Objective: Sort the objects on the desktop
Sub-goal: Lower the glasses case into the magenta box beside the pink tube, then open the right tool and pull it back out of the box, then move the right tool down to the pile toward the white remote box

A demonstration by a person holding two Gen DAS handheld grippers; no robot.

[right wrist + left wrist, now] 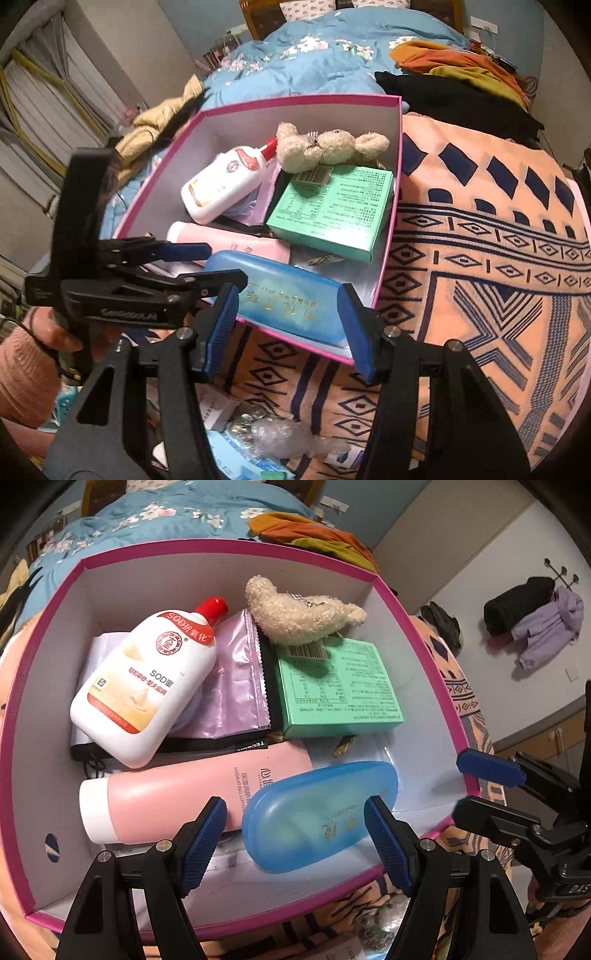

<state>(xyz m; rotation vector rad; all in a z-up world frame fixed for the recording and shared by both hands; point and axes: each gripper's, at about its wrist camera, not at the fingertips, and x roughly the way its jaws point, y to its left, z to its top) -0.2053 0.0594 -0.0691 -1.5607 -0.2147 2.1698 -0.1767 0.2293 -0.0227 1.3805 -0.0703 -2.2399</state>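
Observation:
A pink-rimmed box with white walls holds a white red-capped lotion bottle, a purple pouch, a cream plush toy, a green carton, a pink tube and a blue oval case. My left gripper is open over the box's near corner, its pads wide on either side of the blue case and not touching it. My right gripper hangs open just outside the box's near rim, holding nothing.
The box rests on an orange blanket with dark blue patterns. Crumpled clear plastic and papers lie on it below the right gripper. A blue floral duvet and piled clothes lie behind. A hand in a pink sleeve holds the left gripper.

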